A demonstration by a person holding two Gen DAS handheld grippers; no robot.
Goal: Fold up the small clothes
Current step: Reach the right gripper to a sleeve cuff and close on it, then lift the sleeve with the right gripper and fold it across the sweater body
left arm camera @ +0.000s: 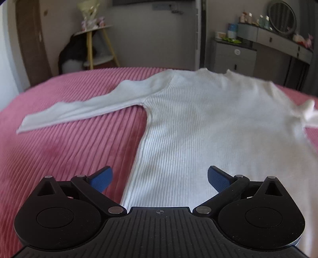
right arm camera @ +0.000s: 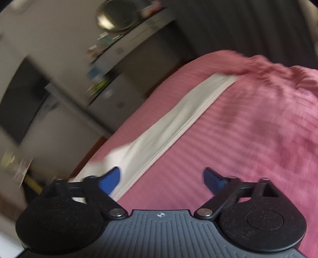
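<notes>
A white ribbed sweater (left arm camera: 198,123) lies flat on a pink ribbed bedspread (left arm camera: 69,150), collar at the far edge. Its left sleeve (left arm camera: 79,109) stretches out to the left. My left gripper (left arm camera: 160,178) is open and empty, above the sweater's lower left hem. In the right wrist view the other sleeve (right arm camera: 178,119) lies straight along the bedspread (right arm camera: 248,139). My right gripper (right arm camera: 162,180) is open and empty, near that sleeve's shoulder end. This view is blurred by motion.
Beyond the bed stand a small wooden side table (left arm camera: 95,45), a grey cabinet (left arm camera: 234,55) and a dressing table with a round mirror (left arm camera: 282,17). The bedspread is bunched at its far right (right arm camera: 278,67).
</notes>
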